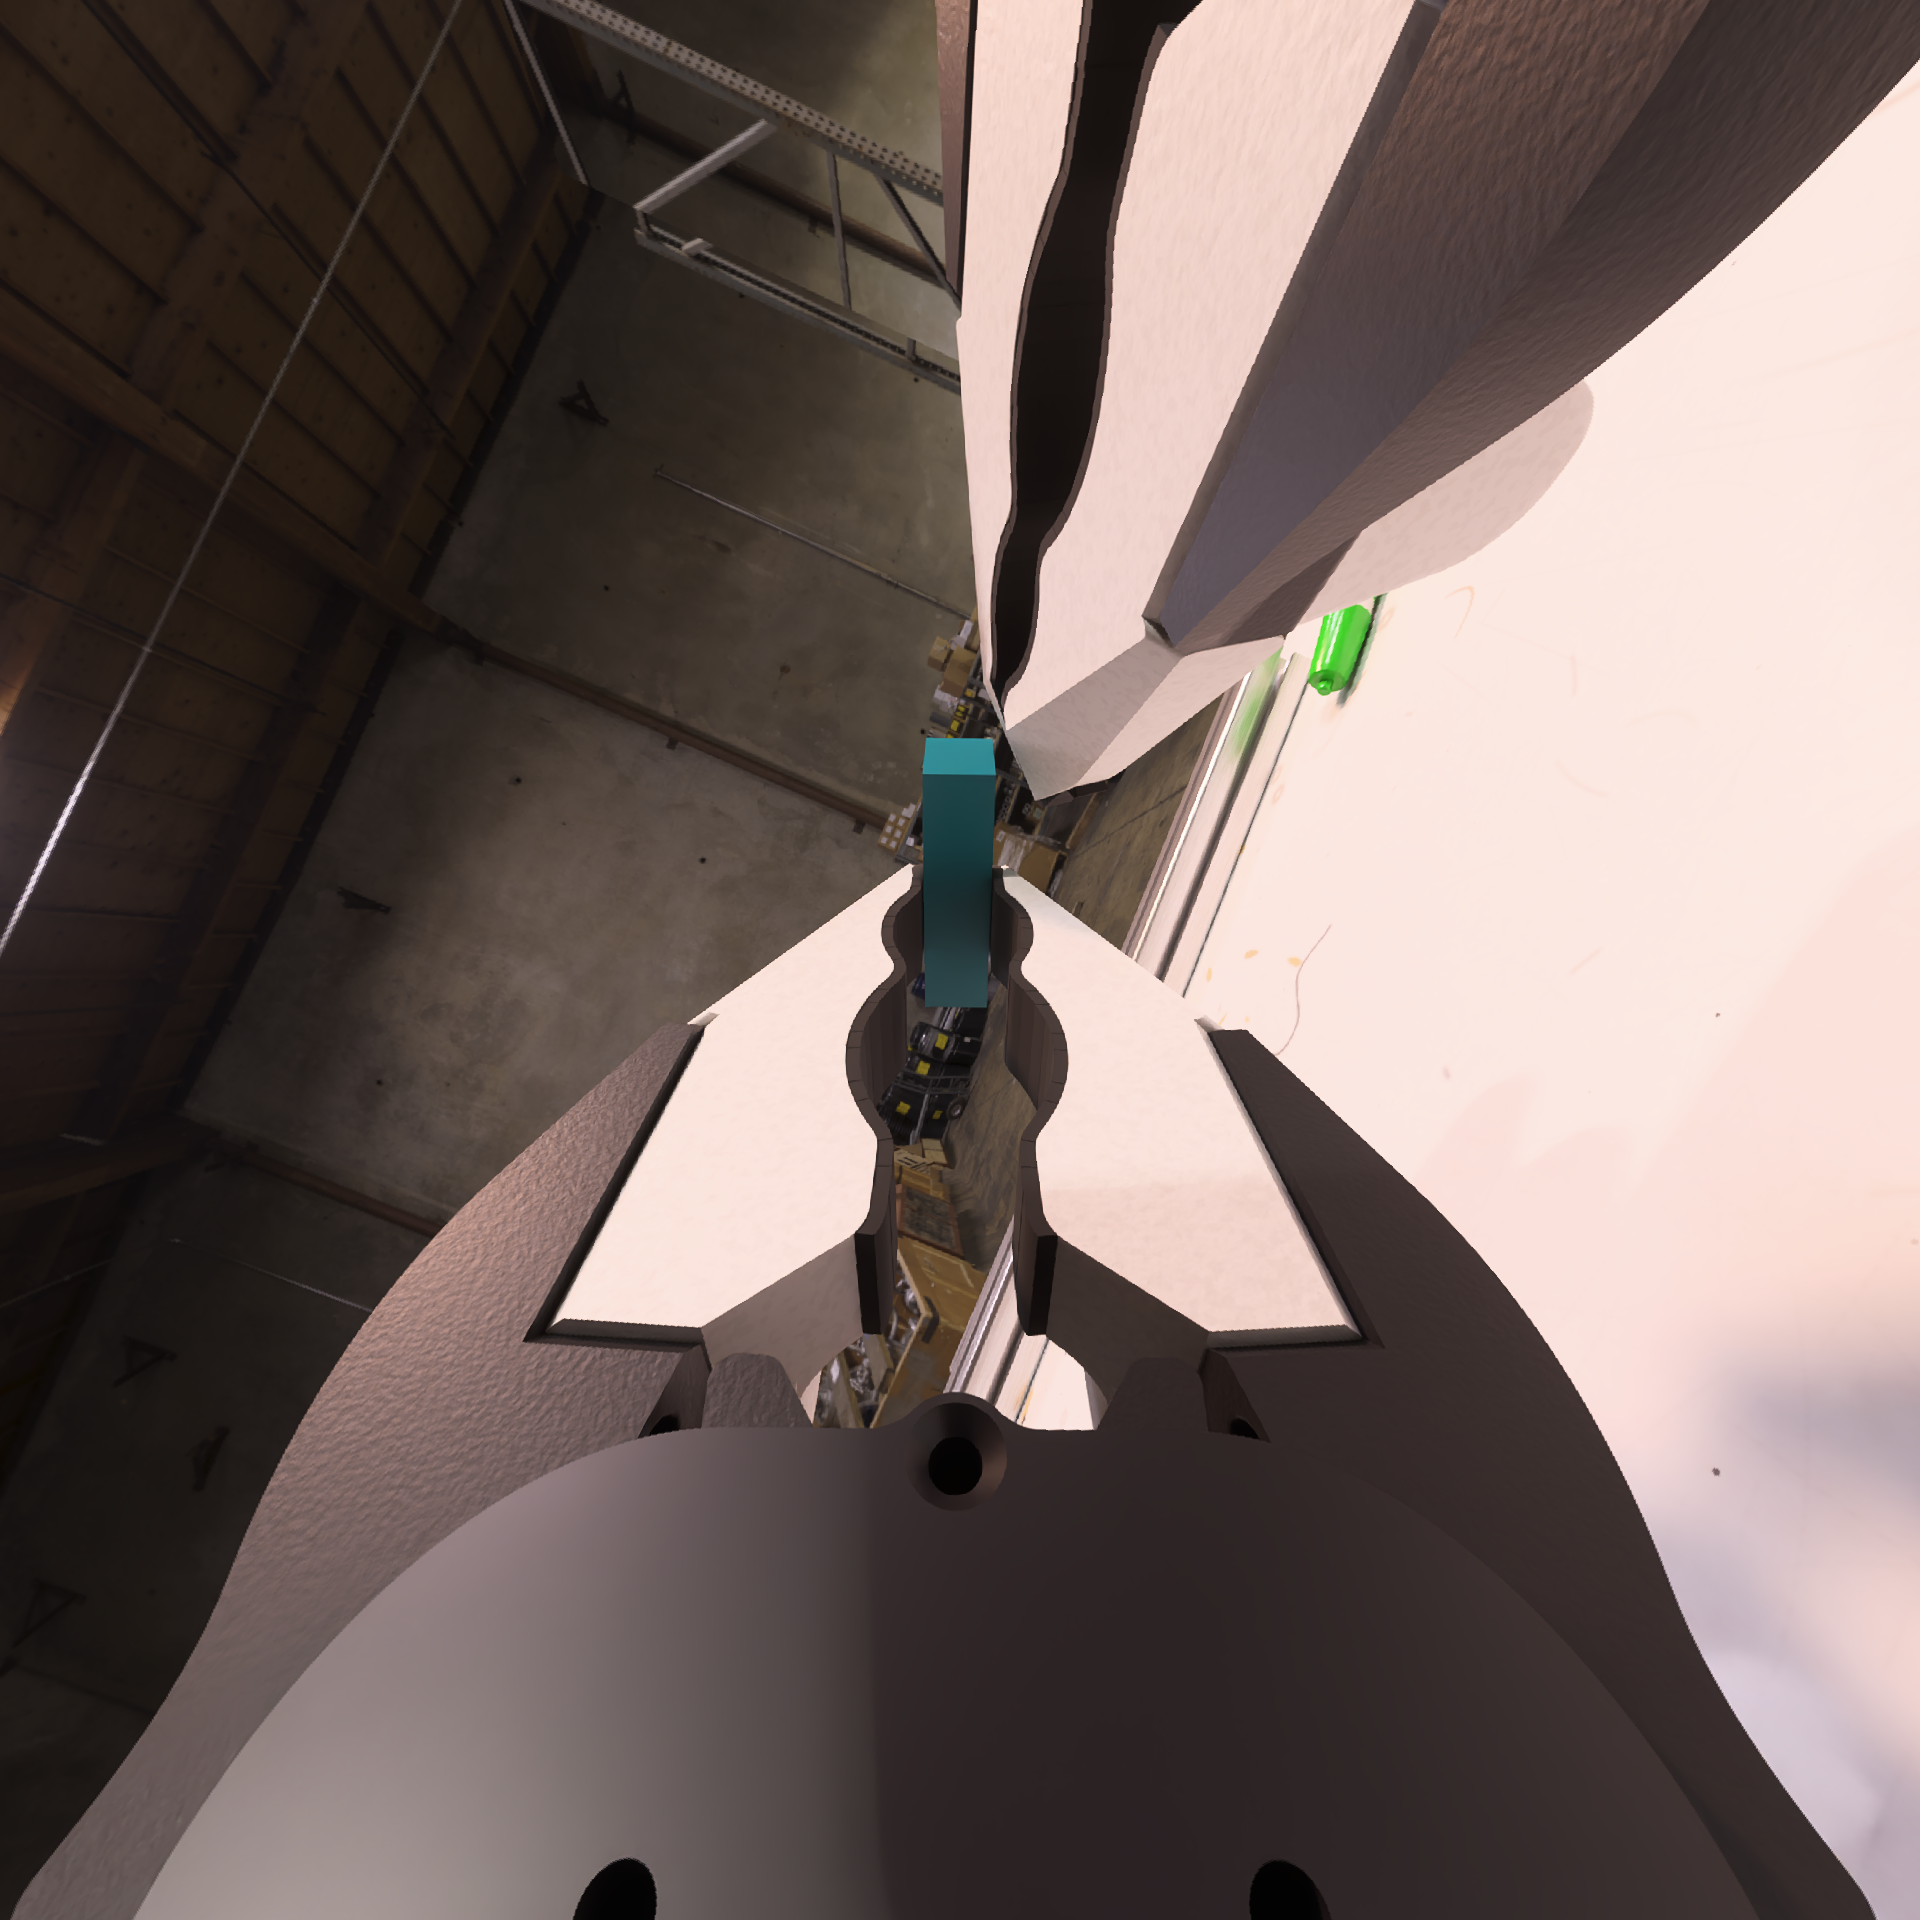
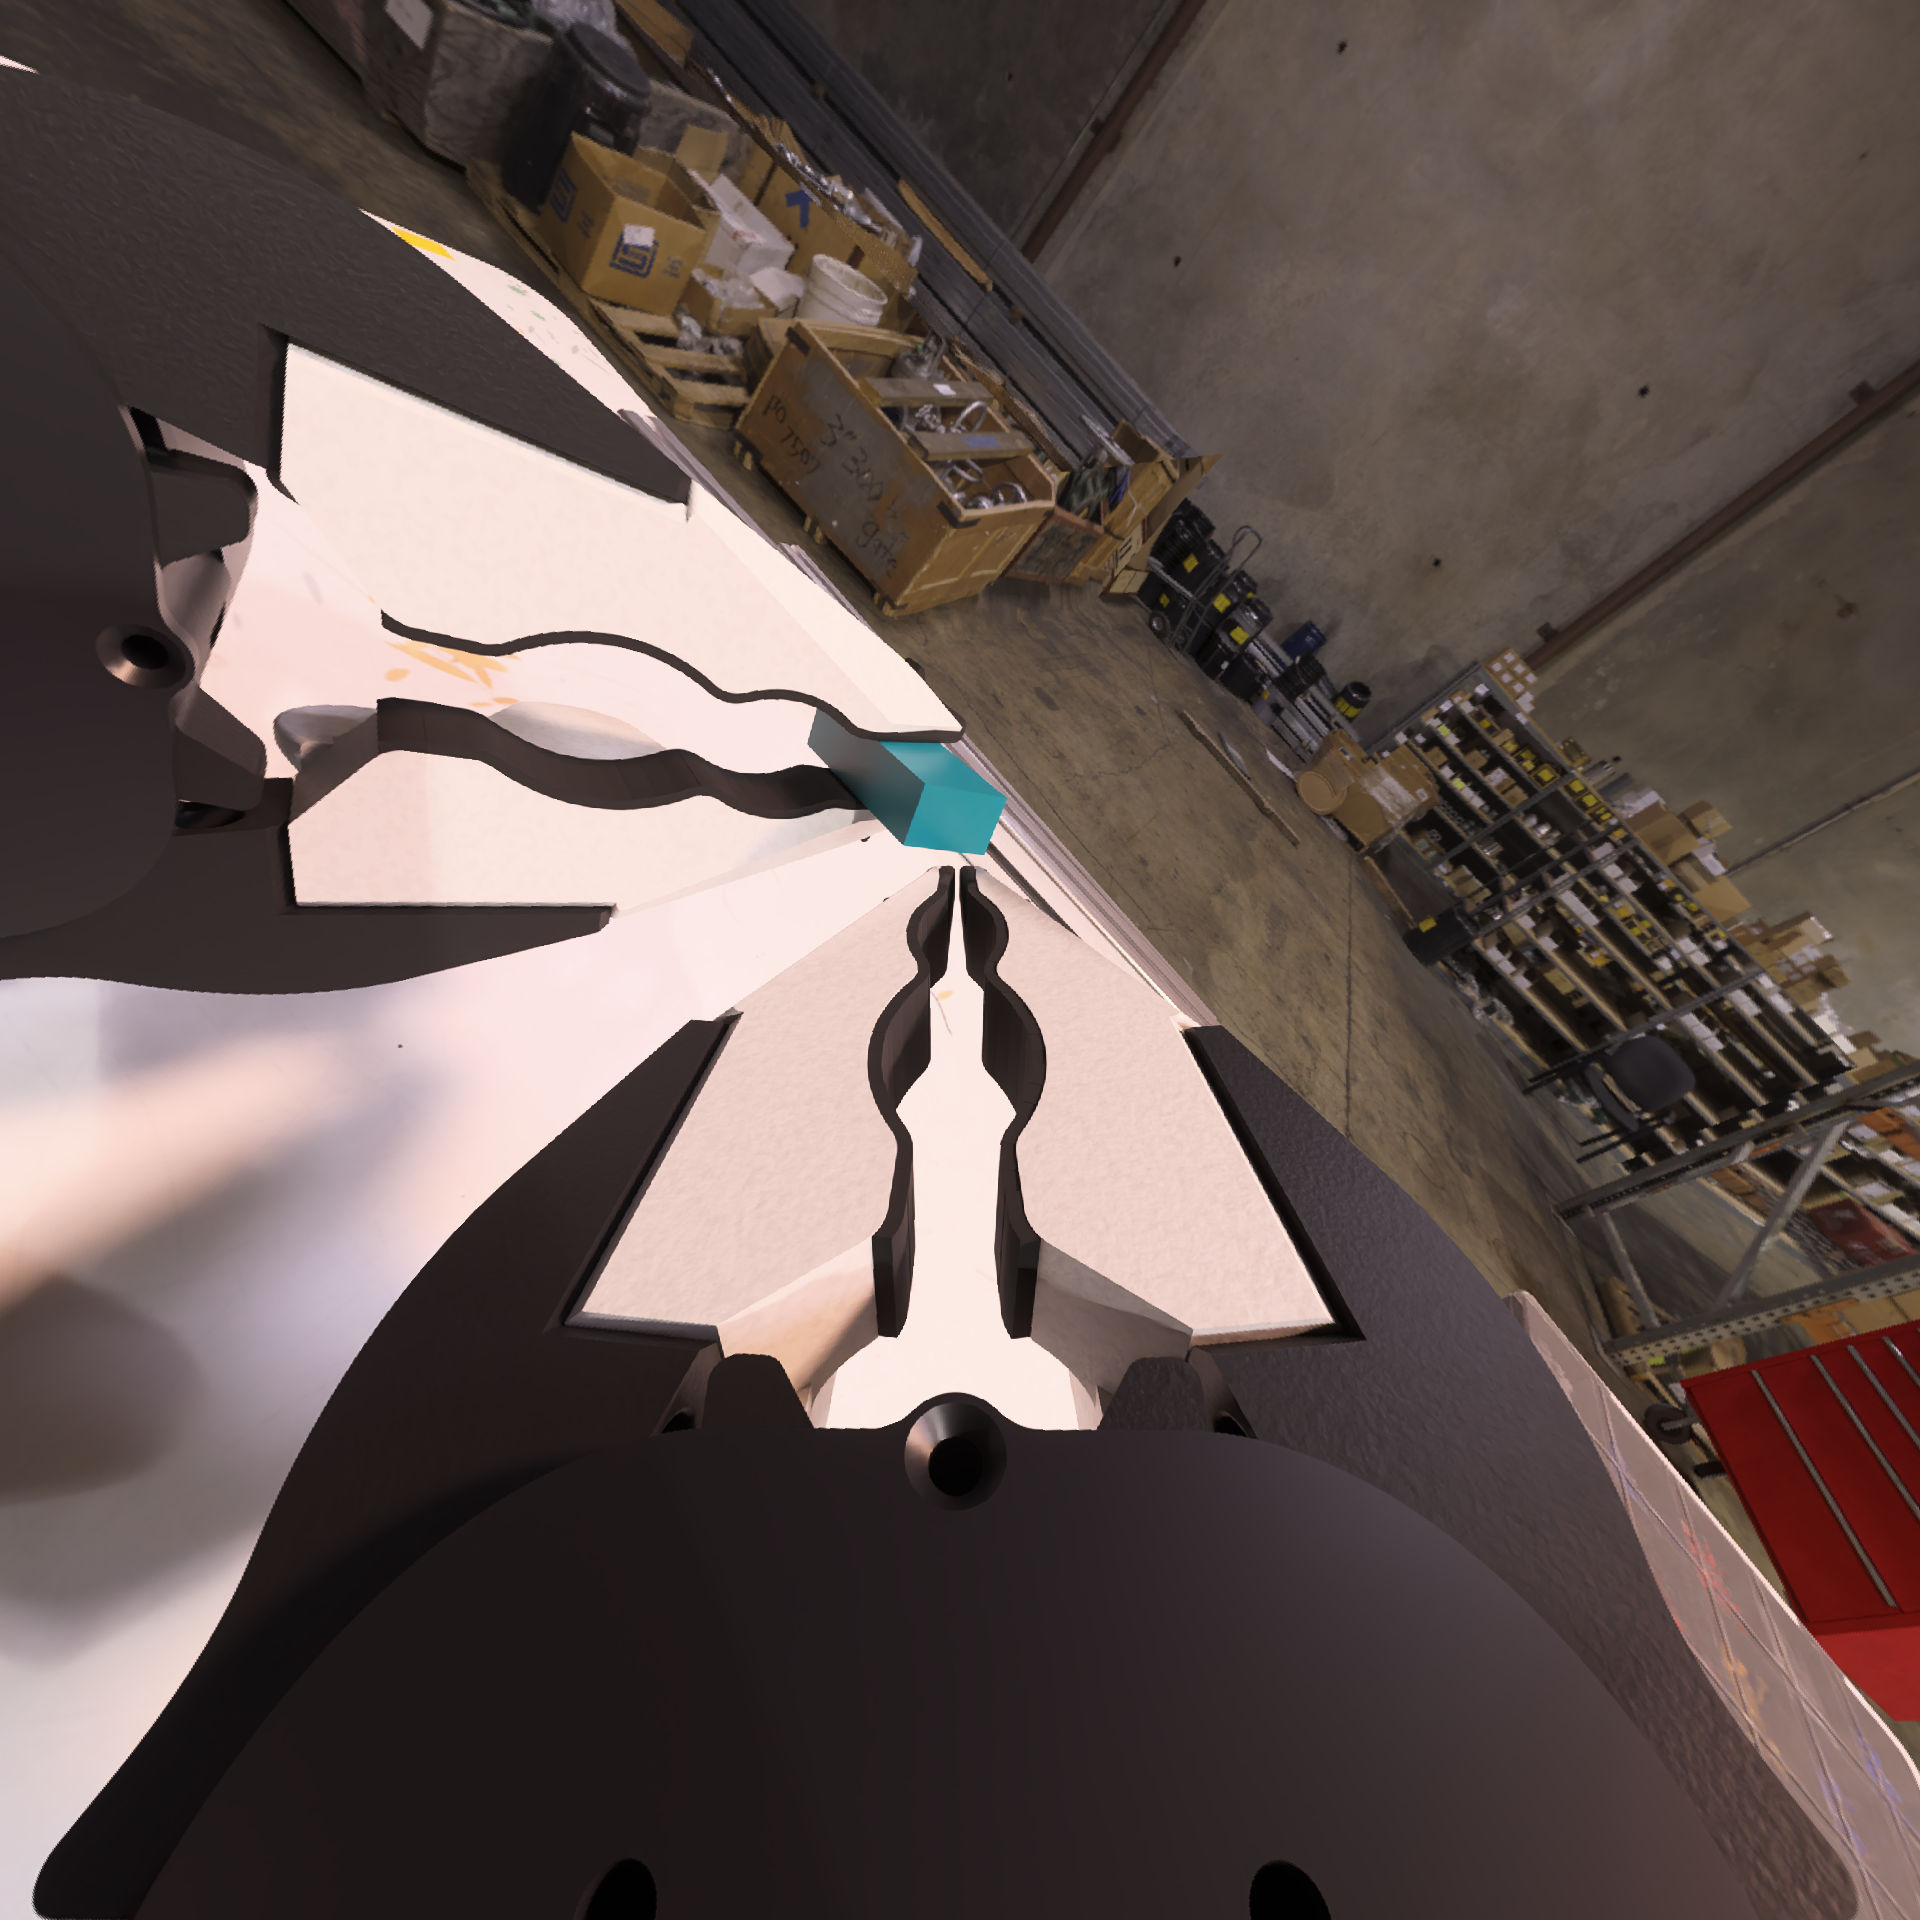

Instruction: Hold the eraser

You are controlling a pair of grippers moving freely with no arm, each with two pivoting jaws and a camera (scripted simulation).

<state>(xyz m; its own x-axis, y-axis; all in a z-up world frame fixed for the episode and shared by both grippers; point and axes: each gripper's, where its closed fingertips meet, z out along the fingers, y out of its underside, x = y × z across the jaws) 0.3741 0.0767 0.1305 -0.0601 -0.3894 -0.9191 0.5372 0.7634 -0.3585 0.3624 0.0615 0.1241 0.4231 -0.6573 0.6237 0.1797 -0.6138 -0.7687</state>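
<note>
**Teal eraser gripped by the left tool, right tool closed beside it**

The left tool [image 1: 956, 883] has its two fingers pressed against the sides of a teal block eraser [image 1: 956, 873], which stands lengthwise between the fingertips and sticks out past them. In the right wrist view the same left tool [image 2: 873, 769] comes in from the left with the eraser [image 2: 914, 792] clamped at its tips, one end of the block jutting free.

The right tool [image 2: 956, 878] holds nothing — its fingertips are drawn almost together, with only a thin slit between them, and they sit just below the eraser's free end without clearly touching it. In the left wrist view the right tool [image 1: 1013, 727] reaches down from above, its tips close to the eraser's far end.

A white table [image 1: 1610, 935] lies to the right, with a green marker [image 1: 1338, 649] on it — well apart from the eraser.
</note>
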